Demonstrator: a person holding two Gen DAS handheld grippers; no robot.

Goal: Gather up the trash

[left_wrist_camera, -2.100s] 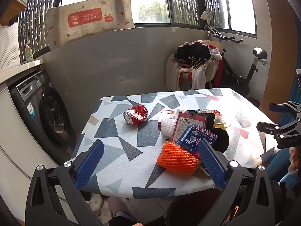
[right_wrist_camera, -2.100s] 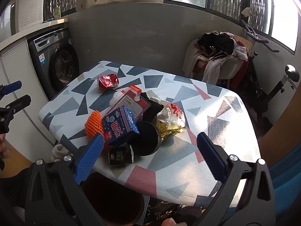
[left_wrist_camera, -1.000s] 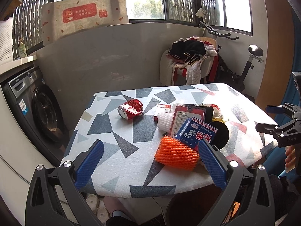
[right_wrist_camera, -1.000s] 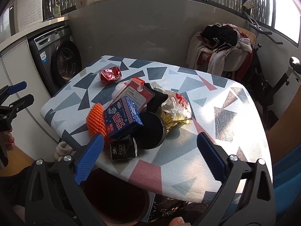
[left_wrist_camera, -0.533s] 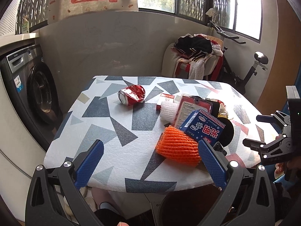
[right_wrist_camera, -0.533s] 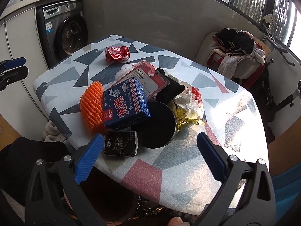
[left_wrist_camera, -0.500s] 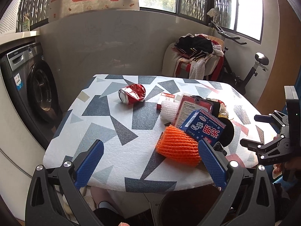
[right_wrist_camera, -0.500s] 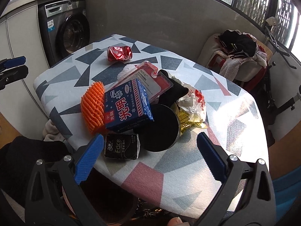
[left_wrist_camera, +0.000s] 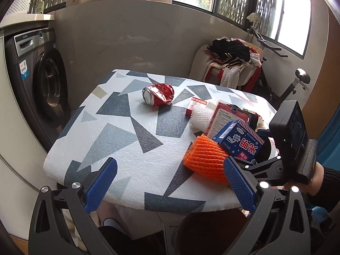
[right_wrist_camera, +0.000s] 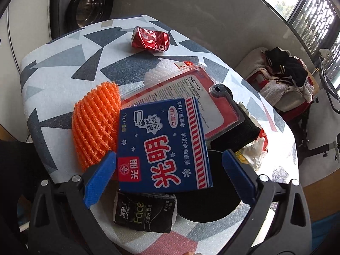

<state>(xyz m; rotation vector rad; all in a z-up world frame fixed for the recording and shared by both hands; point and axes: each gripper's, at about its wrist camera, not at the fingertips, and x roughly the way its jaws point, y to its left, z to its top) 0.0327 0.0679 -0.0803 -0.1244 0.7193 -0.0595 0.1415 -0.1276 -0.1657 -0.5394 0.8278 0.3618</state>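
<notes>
Blue-padded right gripper [right_wrist_camera: 169, 177] spread wide over the trash heap at the table's near edge.
Its jaws straddle the blue carton [right_wrist_camera: 162, 146], orange foam net [right_wrist_camera: 95, 125] beside; left gripper [left_wrist_camera: 170, 182] likewise agape above bare cloth; crushed can [left_wrist_camera: 158, 94] lies alone farther back.

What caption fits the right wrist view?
Open right gripper poised over the blue carton atop trash on the patterned table.
</notes>
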